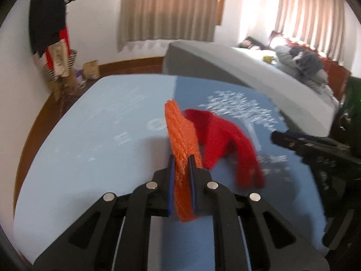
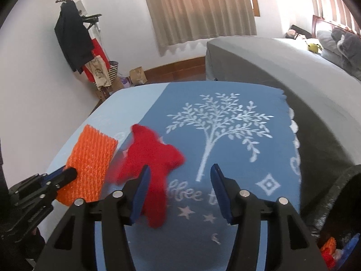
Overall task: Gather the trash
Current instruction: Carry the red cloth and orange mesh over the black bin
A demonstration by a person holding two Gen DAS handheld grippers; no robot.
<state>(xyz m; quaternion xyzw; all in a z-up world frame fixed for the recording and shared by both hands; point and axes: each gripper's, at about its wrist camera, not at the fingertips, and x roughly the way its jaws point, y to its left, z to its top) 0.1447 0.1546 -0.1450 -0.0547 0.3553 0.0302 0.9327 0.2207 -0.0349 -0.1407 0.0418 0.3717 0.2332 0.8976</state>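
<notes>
though blurred, red cloth (image 2: 151,164) (perhaps airborne) beside orange mesh (image 2: 90,169)

Both wrist views look close and downward over the blue tablecloth (image 1: 90,135) (image 2: 225,158) toward the curtains (image 1: 169,11) (image 2: 198,9) at 12 o'clock; the left gripper (image 2: 67,174) shows at 9 o'clock in the right view.

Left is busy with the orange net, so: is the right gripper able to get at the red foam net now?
Probably yes. The right gripper is open, and the red foam net lies uncovered on the blue tablecloth just ahead of its left finger; the left gripper holds the orange net beside it.
</notes>
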